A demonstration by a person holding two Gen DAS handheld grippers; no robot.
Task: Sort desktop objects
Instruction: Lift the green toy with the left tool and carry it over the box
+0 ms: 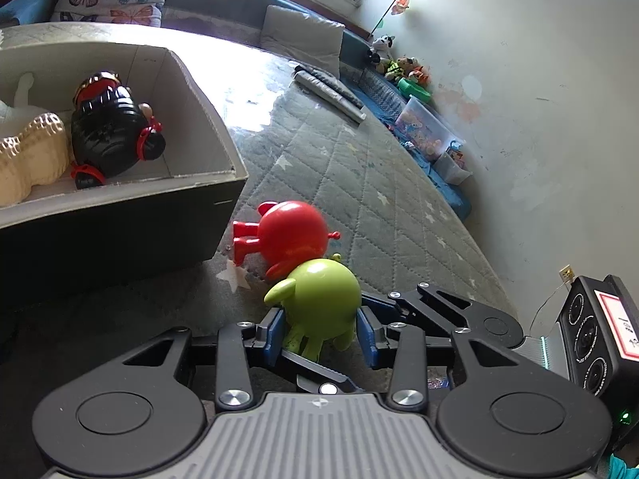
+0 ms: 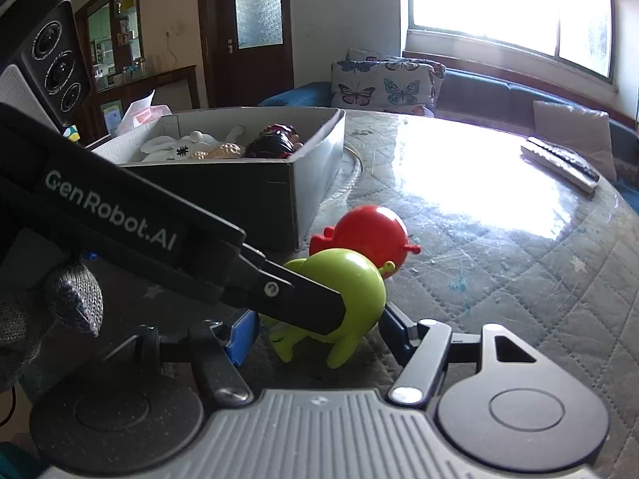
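Observation:
A green pig toy [image 1: 323, 299] [image 2: 347, 283] stands on the quilted tabletop, just in front of a red pig toy [image 1: 291, 235] [image 2: 371, 227]. My left gripper [image 1: 321, 335] is shut on the green toy, its blue pads against both flanks. My right gripper [image 2: 319, 333] comes in from the right and also clasps the toy; one of its fingers [image 1: 399, 303] touches the toy's side, the other lies by the legs. In the right wrist view a left finger [image 2: 303, 303] crosses the toy and partly hides my near pad.
An open cardboard box [image 1: 207, 183] [image 2: 223, 165] stands left of the toys and holds a black figure [image 1: 112, 127], a cream toy [image 1: 32, 151] and a white one. Remote controls [image 1: 331, 92] [image 2: 563, 163] lie at the far edge. A gloved hand [image 2: 60, 303] holds the left gripper.

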